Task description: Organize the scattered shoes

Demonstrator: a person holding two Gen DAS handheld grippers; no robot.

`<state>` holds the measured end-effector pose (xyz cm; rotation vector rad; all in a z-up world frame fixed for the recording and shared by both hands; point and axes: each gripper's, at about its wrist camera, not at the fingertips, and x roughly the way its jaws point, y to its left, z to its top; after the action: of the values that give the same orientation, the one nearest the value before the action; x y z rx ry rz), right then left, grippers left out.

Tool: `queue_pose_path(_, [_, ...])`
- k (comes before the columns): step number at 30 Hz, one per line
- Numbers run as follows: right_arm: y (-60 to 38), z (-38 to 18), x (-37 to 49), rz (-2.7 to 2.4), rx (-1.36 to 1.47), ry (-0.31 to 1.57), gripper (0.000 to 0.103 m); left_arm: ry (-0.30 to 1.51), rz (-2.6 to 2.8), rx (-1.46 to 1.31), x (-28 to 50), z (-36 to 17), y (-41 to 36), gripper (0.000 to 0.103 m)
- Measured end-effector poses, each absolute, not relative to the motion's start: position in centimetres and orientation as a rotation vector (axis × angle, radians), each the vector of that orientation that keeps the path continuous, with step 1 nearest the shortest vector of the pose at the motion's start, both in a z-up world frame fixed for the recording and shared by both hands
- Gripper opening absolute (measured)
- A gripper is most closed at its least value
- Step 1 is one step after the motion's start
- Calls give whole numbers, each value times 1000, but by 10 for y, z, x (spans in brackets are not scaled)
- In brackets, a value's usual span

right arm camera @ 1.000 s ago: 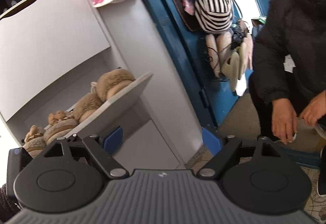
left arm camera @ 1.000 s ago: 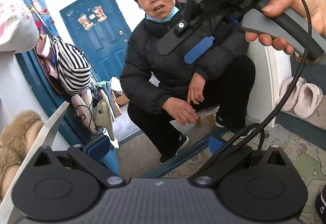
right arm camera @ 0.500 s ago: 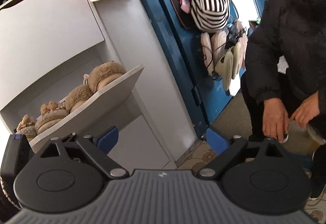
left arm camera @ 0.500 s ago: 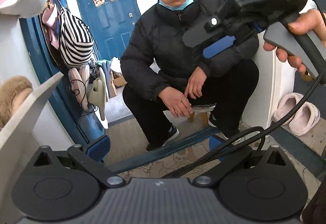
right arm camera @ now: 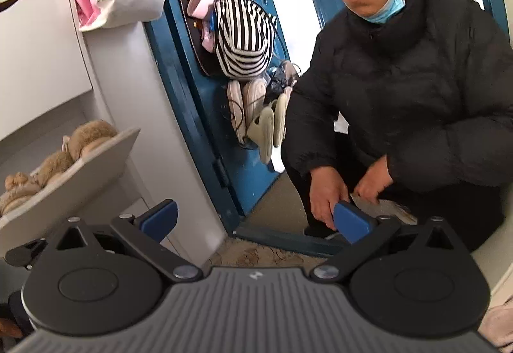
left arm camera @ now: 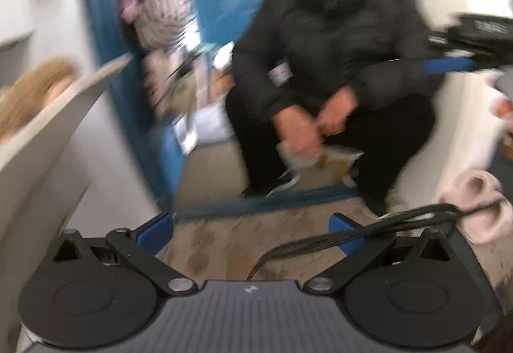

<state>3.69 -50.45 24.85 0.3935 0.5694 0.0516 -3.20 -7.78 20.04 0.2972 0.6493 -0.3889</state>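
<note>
Left hand-held gripper (left arm camera: pixel 251 229) and right hand-held gripper (right arm camera: pixel 255 220): both released, empty. Pink slippers (left arm camera: pixel 477 202) on floor, right of left gripper. Brown furry slippers (right arm camera: pixel 48 160) in tilted cabinet drawer (right arm camera: pixel 73 180), beyond right gripper's left side.

Shelf flap (right arm camera: pixel 73 175): your brown fuzzy slippers (right arm camera: pixel 86 136) sit in it.
Floor (left arm camera: pixel 237 244): pink slippers (left arm camera: pixel 477 202), probably a pair.

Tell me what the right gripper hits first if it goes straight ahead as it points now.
Probably the blue door by the threshold, with the right gripper open and empty; the crouching person's hand sits just right of that line. Depth unclear.
</note>
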Motion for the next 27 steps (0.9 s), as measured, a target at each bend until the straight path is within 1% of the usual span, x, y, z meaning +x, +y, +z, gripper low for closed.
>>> queue_pose_path(5, [-470, 263, 47, 244, 310, 559, 103, 725, -92, 200, -44, 214, -70, 102])
queue_pose_path(11, [-418, 305, 80, 530, 172, 477, 103, 639, 232, 55, -76, 267, -48, 102])
queue_pose_path(14, [-397, 323, 98, 647, 82, 441, 103, 595, 410, -77, -83, 304, -36, 102])
queue_pose_path(17, [-375, 342, 116, 762, -10, 404, 103, 583, 575, -159, -79, 323, -30, 102])
queue_pose_path(21, [-367, 358, 133, 826, 17, 386, 103, 589, 691, -196, -75, 332, -29, 102])
queue_pose_path(27, [-363, 359, 153, 822, -18, 400, 103, 599, 745, -256, -73, 331, -22, 102])
